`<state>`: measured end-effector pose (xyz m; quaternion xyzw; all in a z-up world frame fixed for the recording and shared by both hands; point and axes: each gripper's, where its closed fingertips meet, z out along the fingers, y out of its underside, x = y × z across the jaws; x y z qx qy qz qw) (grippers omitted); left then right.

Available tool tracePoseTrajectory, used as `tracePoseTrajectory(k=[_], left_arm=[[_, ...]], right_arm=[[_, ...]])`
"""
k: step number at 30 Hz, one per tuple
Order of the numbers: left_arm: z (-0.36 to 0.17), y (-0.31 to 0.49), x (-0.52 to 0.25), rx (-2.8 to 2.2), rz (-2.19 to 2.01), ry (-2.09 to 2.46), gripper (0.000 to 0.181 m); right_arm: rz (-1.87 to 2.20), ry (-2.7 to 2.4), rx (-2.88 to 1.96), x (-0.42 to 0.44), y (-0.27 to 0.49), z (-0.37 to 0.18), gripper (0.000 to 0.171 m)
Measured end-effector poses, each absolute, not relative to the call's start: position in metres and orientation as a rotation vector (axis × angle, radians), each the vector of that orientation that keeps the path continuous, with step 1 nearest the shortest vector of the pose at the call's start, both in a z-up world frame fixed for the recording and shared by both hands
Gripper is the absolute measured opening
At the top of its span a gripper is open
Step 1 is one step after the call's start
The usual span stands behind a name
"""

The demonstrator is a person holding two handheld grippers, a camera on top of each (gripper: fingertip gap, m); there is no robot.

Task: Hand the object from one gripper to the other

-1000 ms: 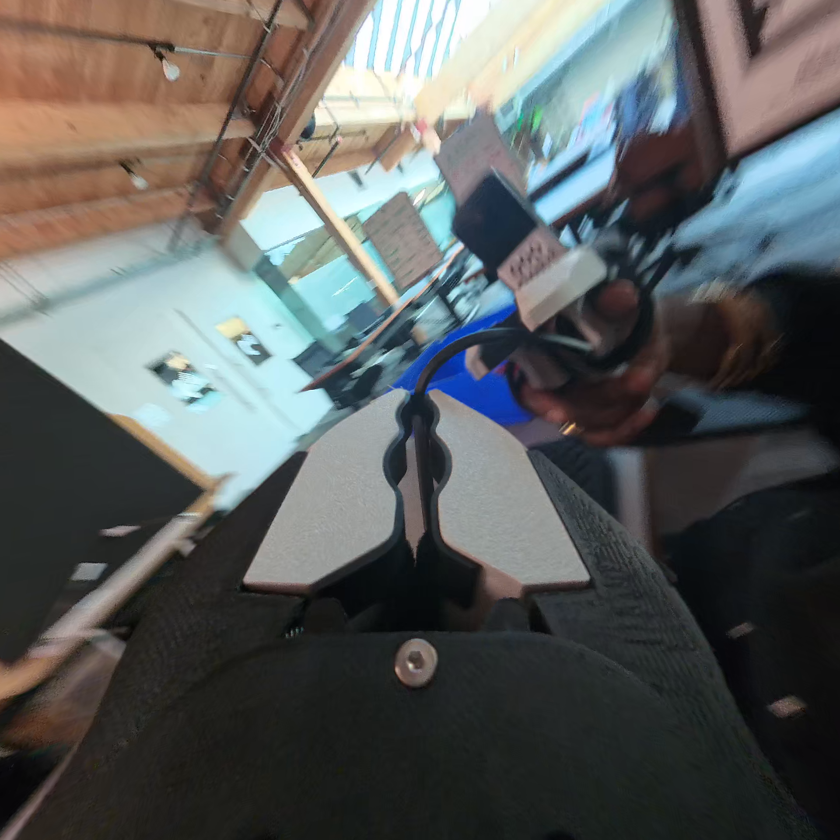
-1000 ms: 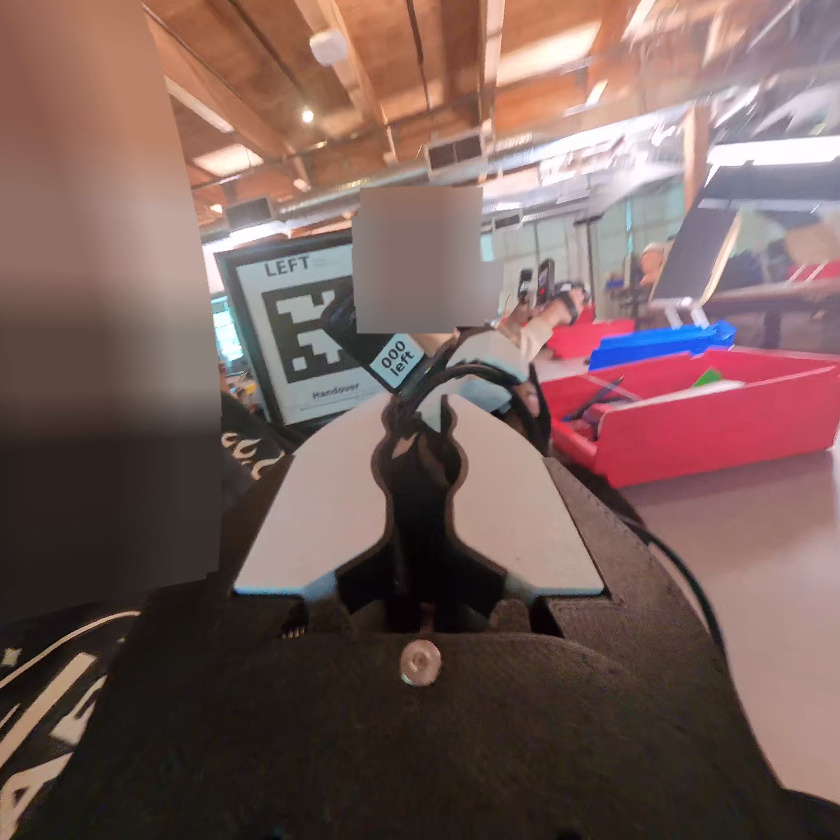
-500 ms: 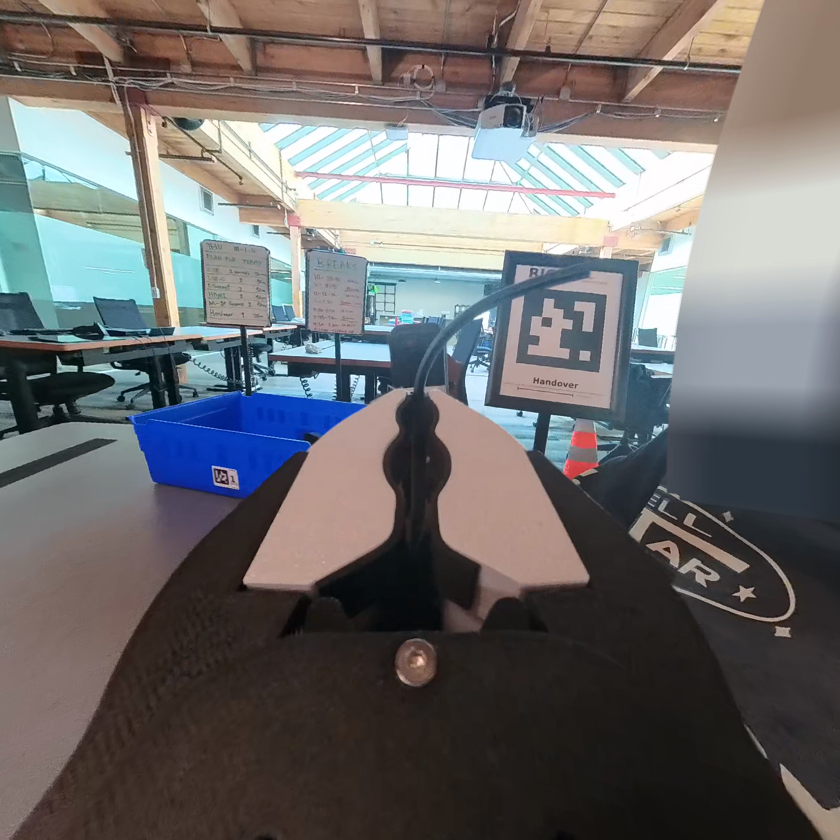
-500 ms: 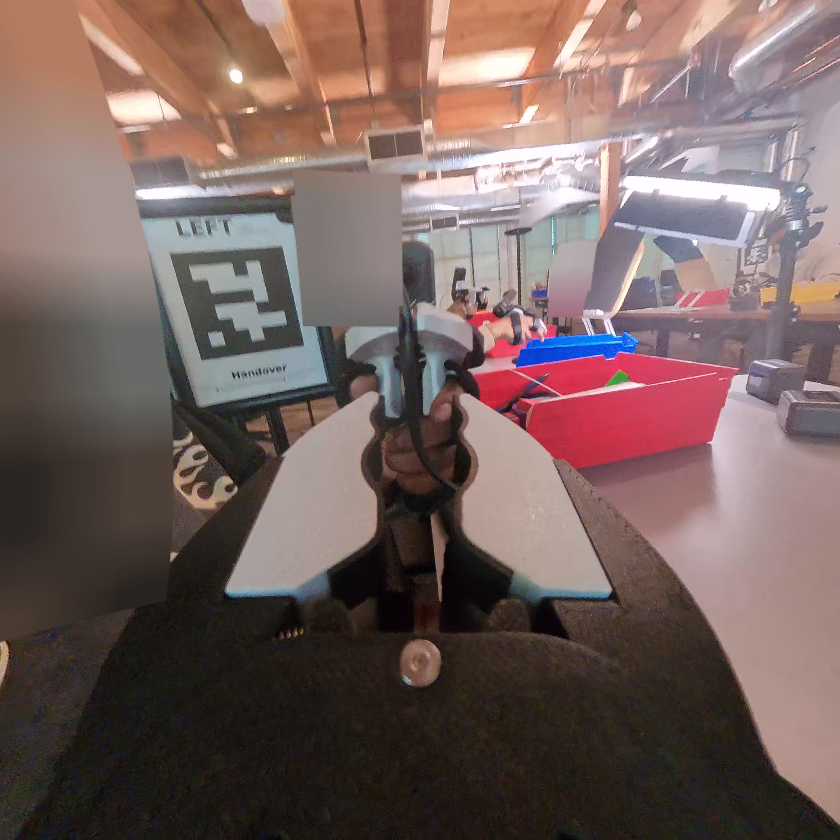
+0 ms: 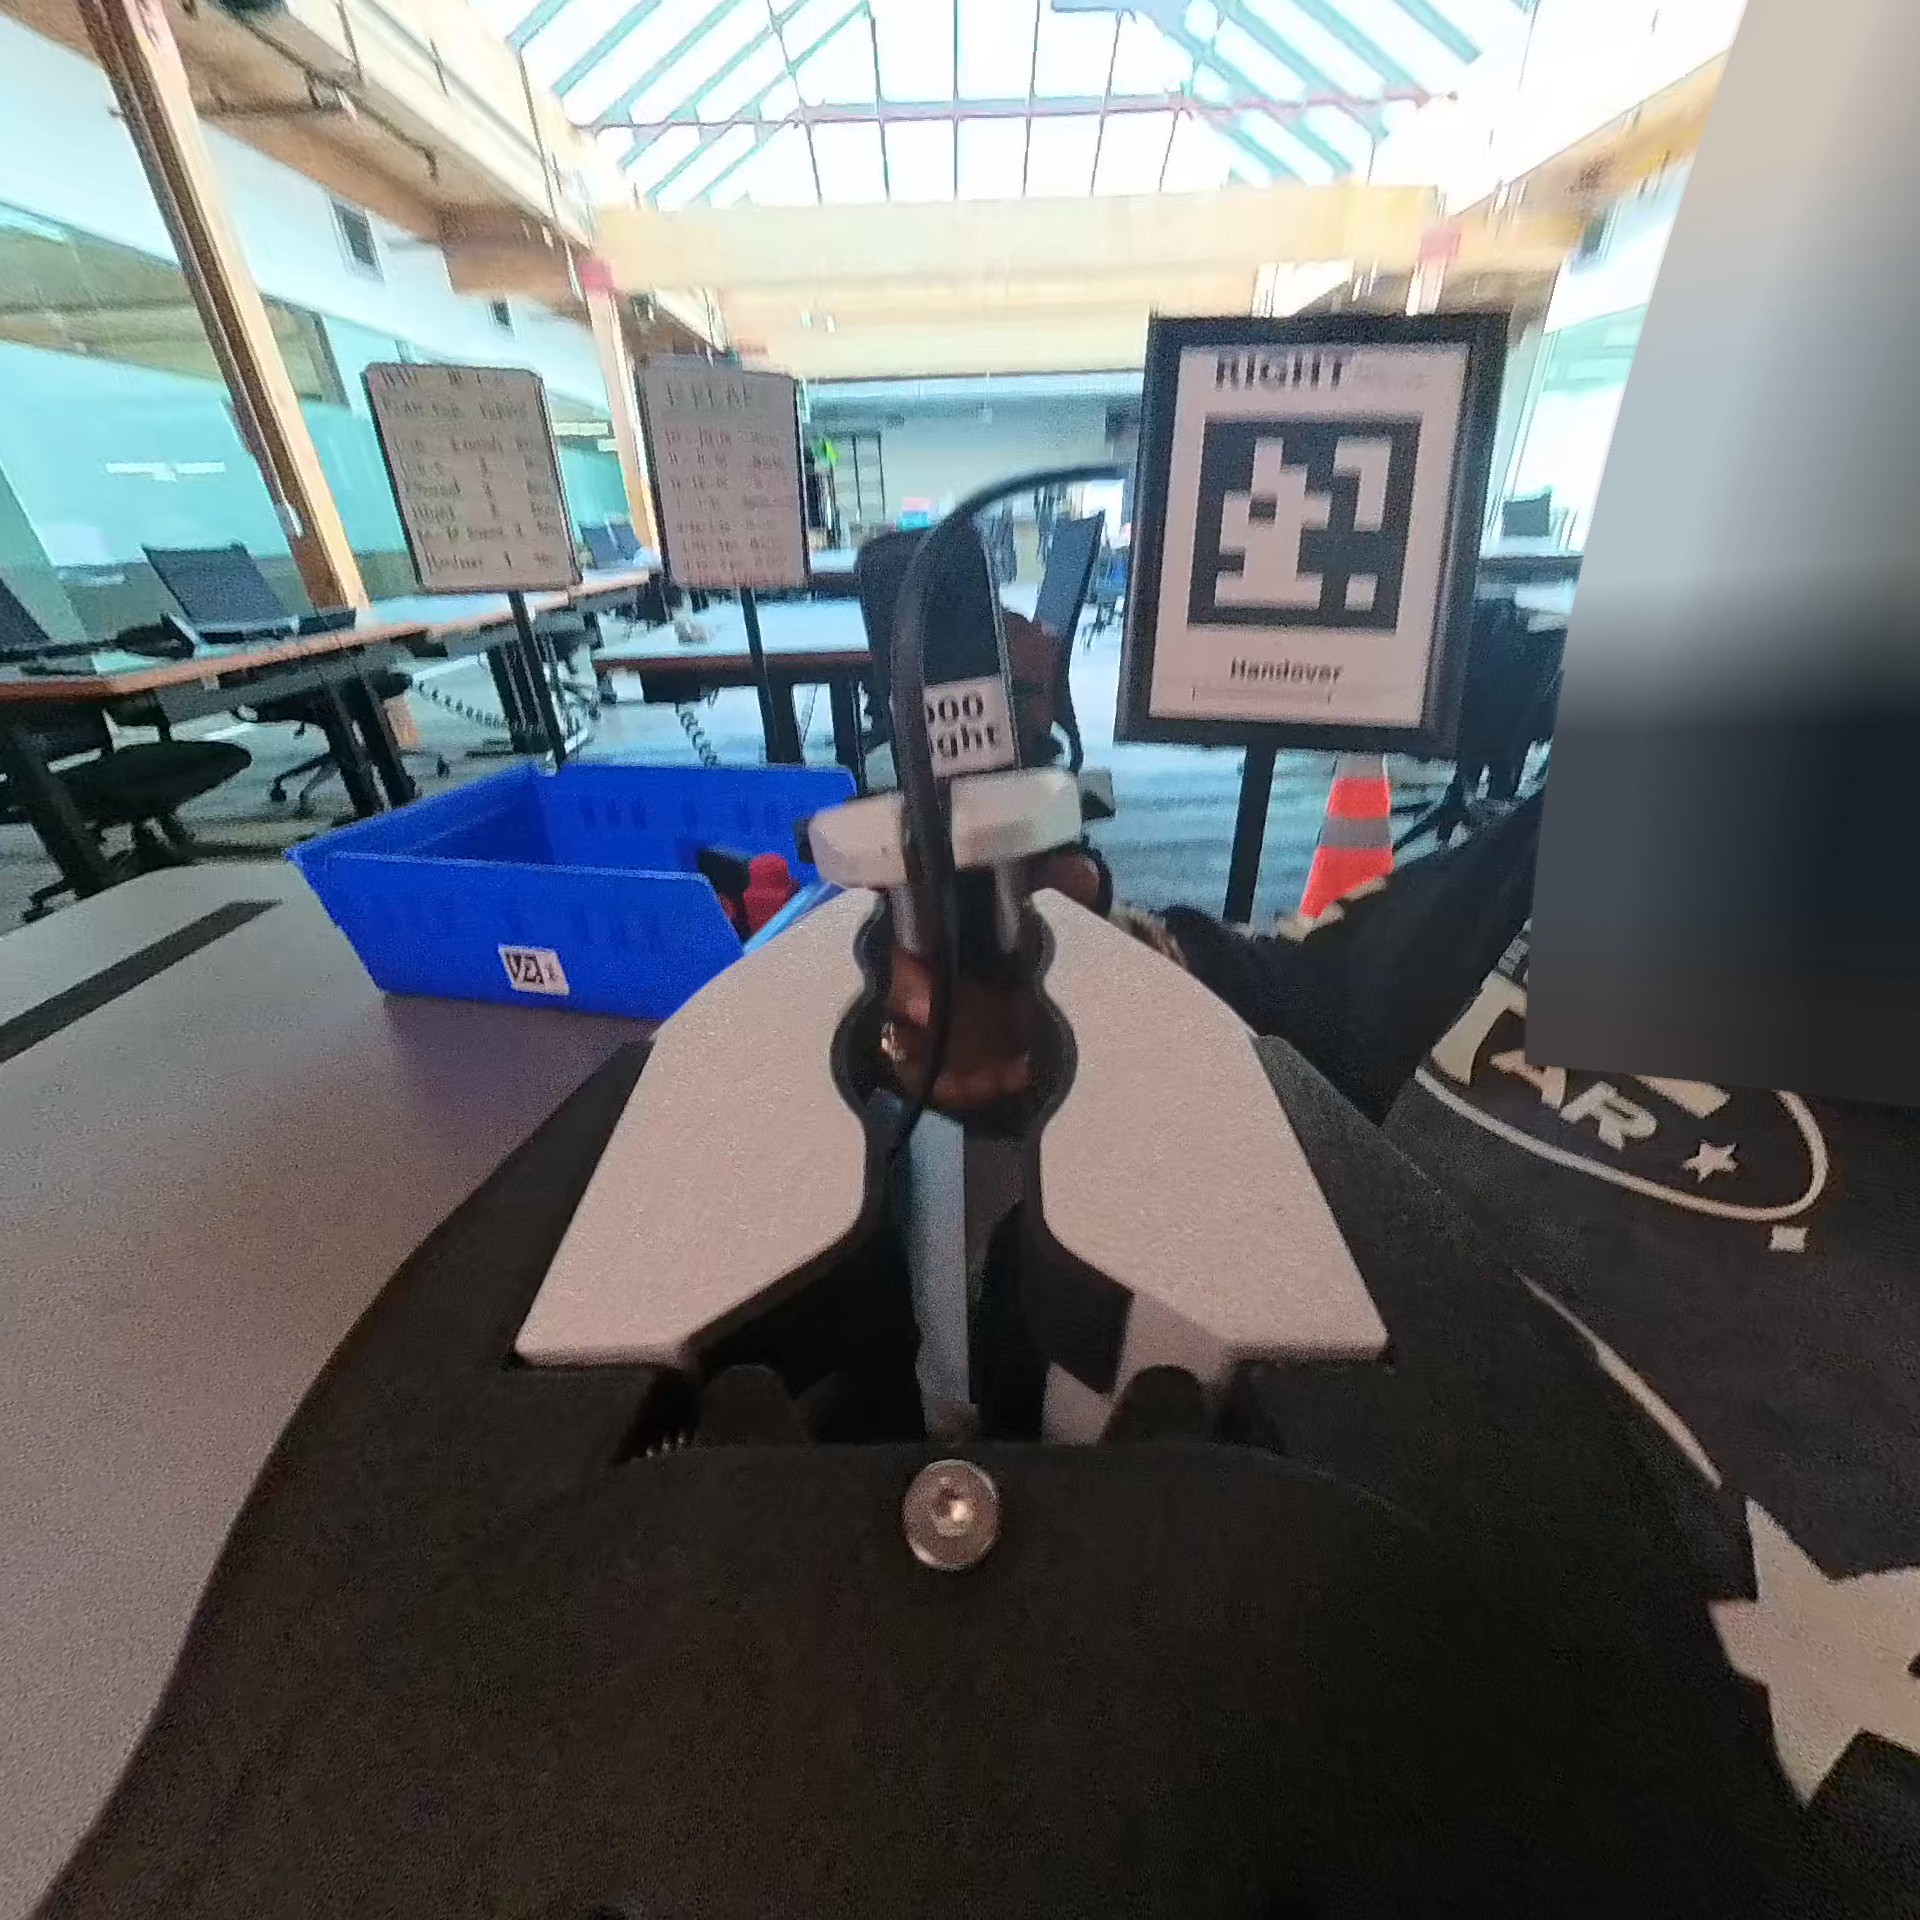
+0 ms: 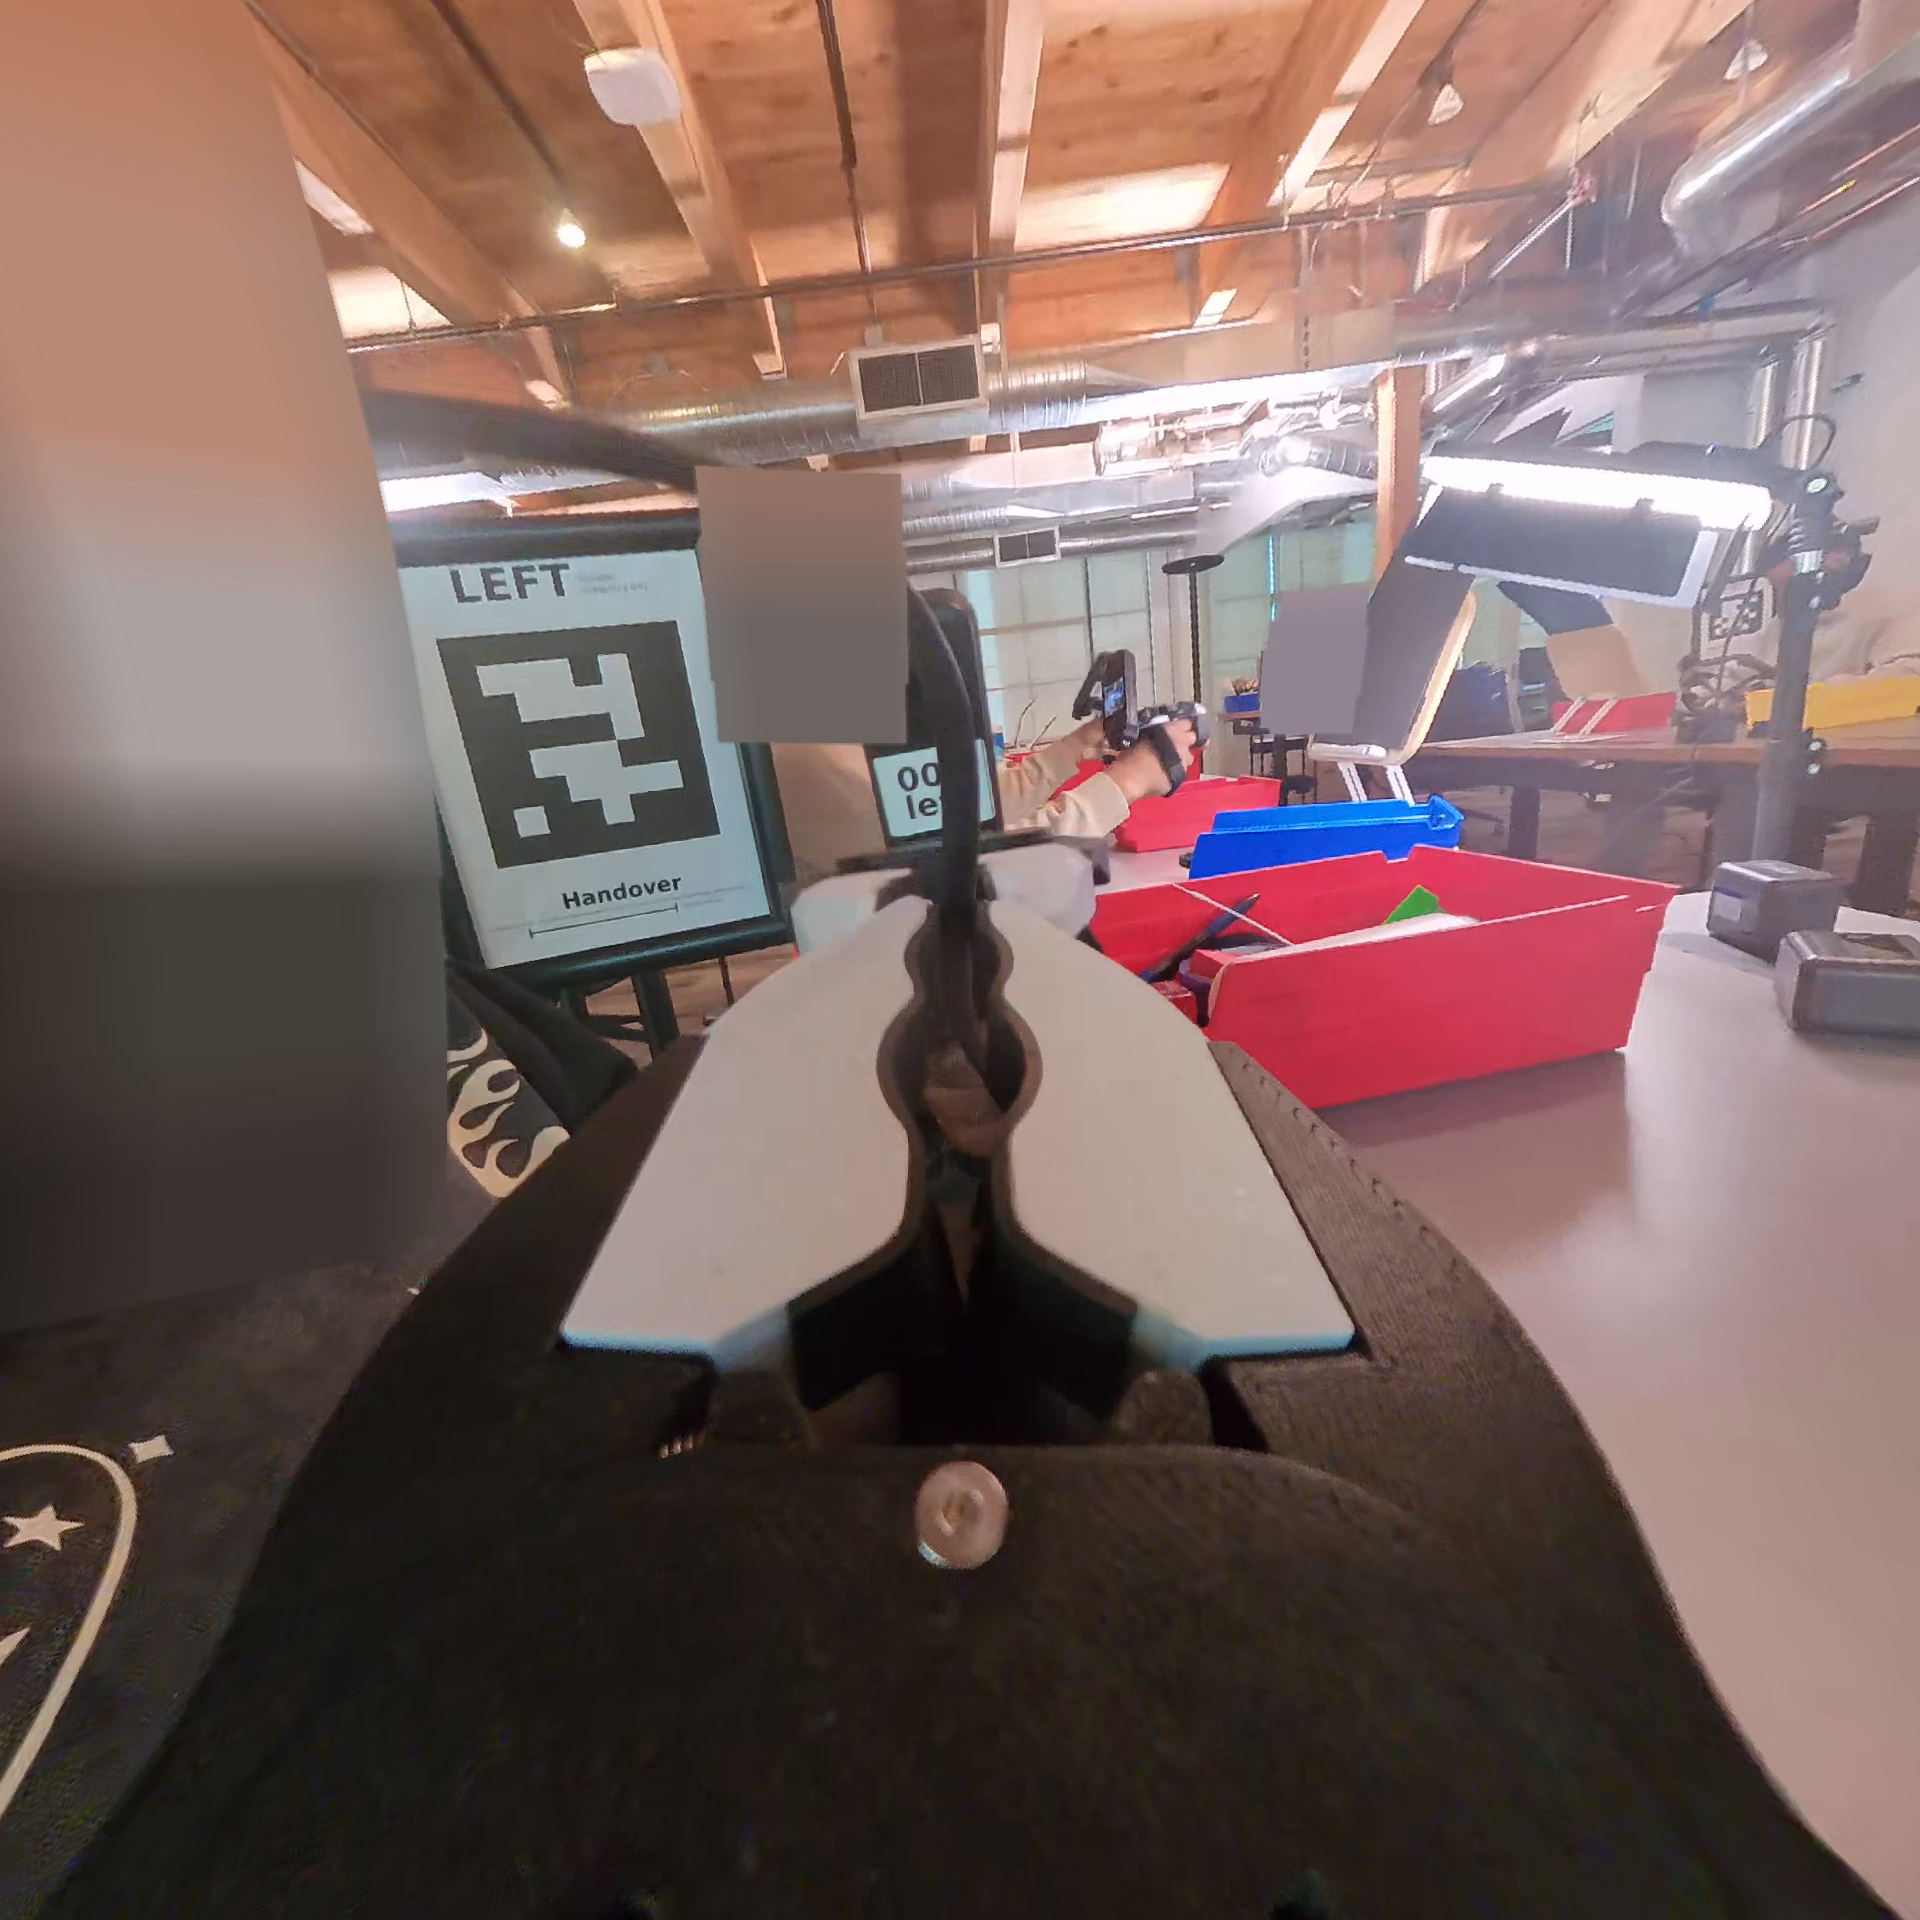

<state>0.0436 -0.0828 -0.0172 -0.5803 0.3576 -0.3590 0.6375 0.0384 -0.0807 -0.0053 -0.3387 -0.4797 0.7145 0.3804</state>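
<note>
A thin black cable (image 5: pixel 914 644) runs between my two grippers, which face each other tip to tip above the table edge. In the left wrist view, my left gripper (image 5: pixel 951 914) has its jaws apart, wider than the cable that passes loosely through the gap. My right gripper (image 5: pixel 940 831) shows just beyond it, held in a hand. In the right wrist view, my right gripper (image 6: pixel 956 914) is shut on the cable (image 6: pixel 951 748), which arcs up and to the left. The grey fingers (image 6: pixel 831 904) of the left gripper show right behind its tips.
A blue bin (image 5: pixel 540 894) stands on the grey table (image 5: pixel 208 1143). A red bin (image 6: pixel 1455 987) with several items and two dark devices (image 6: pixel 1839 977) are on the table (image 6: pixel 1714 1195). Marker signs on stands (image 5: pixel 1309 540) (image 6: pixel 592 748) and an orange cone (image 5: pixel 1345 842) stand behind. A person's dark clothing is close by.
The left gripper, earlier shut on the cable, has opened. The right gripper, earlier open around the cable, has closed on it. The two grippers have come together tip to tip.
</note>
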Motion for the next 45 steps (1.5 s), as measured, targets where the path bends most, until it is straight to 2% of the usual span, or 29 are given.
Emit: tracePoseTrajectory(k=[3,5,9,13,18,22,28,32,38,45], left_arm=[[-0.024,-0.081,0.047,-1.354,-0.767,0.852,0.015],[-0.024,-0.082,0.048,-1.352,-0.78,0.845,0.004],[-0.02,-0.082,0.048,-1.335,-0.856,0.805,0.004],[-0.007,-0.084,0.044,-1.28,-0.942,0.732,0.004],[0.004,-0.088,0.042,-1.221,-1.034,0.673,0.004],[0.007,-0.089,0.045,-1.194,-1.124,0.654,0.004],[0.01,-0.087,0.043,-1.18,-1.132,0.63,0.004],[0.012,-0.085,0.038,-1.166,-1.093,0.609,0.006],[-0.008,-0.075,0.037,-1.271,-0.925,0.7,0.021],[-0.038,-0.059,0.056,-1.374,-0.574,0.831,0.015]], right_arm=[[1.83,-1.214,-0.854,0.042,-0.08,-0.001,0.006],[1.834,-1.215,-0.846,0.044,-0.081,0.001,0.006],[1.814,-1.176,-0.811,0.045,-0.081,0.004,0.006],[1.782,-1.203,-0.832,0.038,-0.081,-0.004,0.021],[1.638,-1.297,-0.843,0.023,-0.088,-0.026,0.024],[1.554,-1.342,-0.804,0.018,-0.095,-0.033,0.021],[1.521,-1.357,-0.78,0.021,-0.095,-0.032,0.005],[1.559,-1.373,-0.787,0.024,-0.097,-0.029,0.004],[1.724,-1.219,-0.825,0.038,-0.082,-0.005,0.003],[1.758,-1.17,-0.847,0.042,-0.074,0.001,0.004]])
